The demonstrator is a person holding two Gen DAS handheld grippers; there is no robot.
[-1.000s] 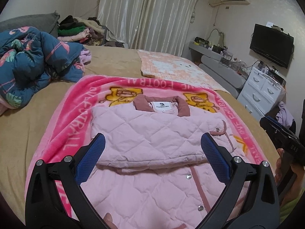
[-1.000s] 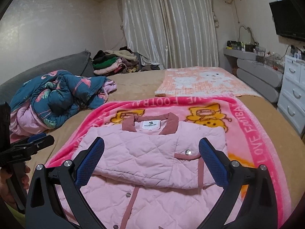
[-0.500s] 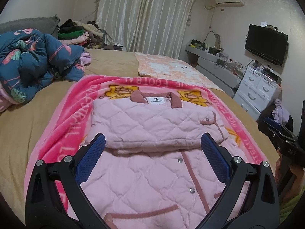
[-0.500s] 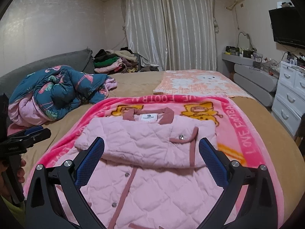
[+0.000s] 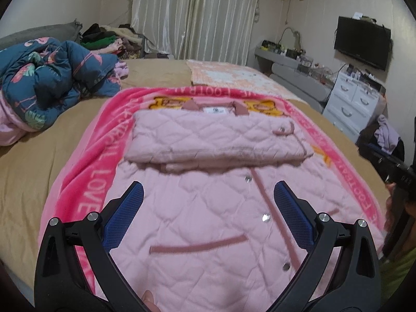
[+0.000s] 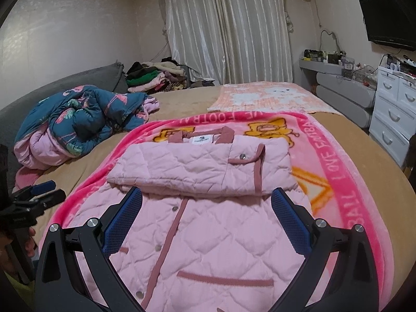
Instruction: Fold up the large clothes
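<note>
A pale pink quilted jacket with dusty-rose trim lies on a bright pink blanket on the bed. Its sleeves are folded across the chest into a band below the collar. My left gripper is open and empty above the jacket's lower half. My right gripper is open and empty, also above the lower half of the jacket. Each gripper shows at the edge of the other's view: the right one, the left one.
A crumpled blue flamingo duvet lies at the left of the tan bed. A peach blanket lies farther back. Piled clothes sit by the curtains. White drawers and a wall TV stand to the right.
Both grippers have drawn back toward the jacket's hem, so more of its lower half now shows. Both stayed open and empty. The jacket has not moved.
</note>
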